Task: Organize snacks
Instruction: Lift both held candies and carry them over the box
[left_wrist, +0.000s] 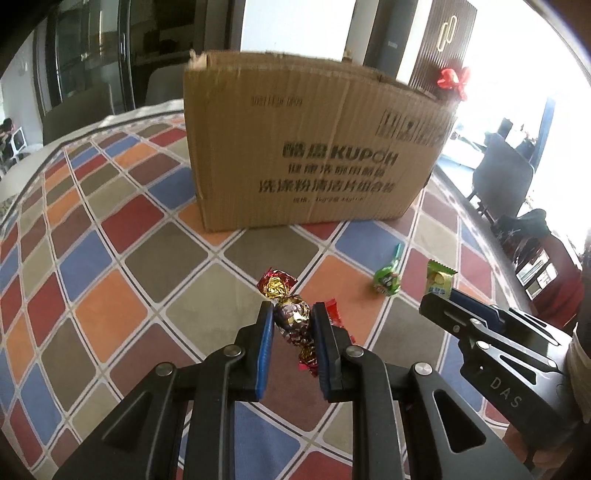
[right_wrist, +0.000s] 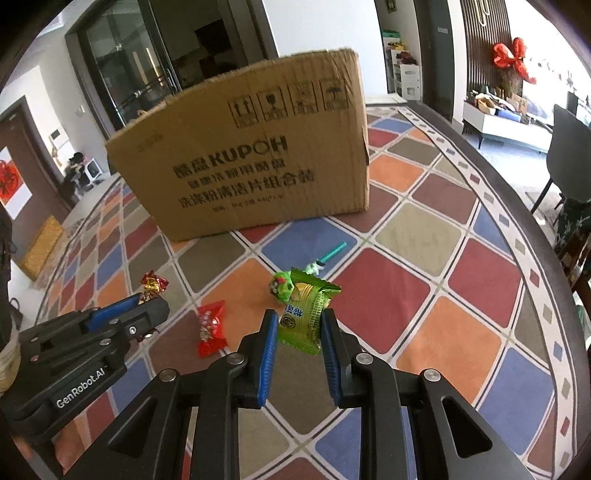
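Left tool (left_wrist: 292, 317): clamped on foil candy (left_wrist: 293, 319). Right tool (right_wrist: 299, 325): clamped on green packet (right_wrist: 306, 317). Risk judged: slippery wrappers may be dropped short of the box (left_wrist: 295, 147).

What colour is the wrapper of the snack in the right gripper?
Green snack packet, with some yellow near its top; clearest in the right wrist view.

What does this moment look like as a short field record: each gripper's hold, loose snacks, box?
left gripper: shut on foil candy
right gripper: shut on green packet
loose on tablecloth: red candy, green lollipop
cardboard box: upright behind the snacks, inside not visible
snacks seen in box: cannot tell
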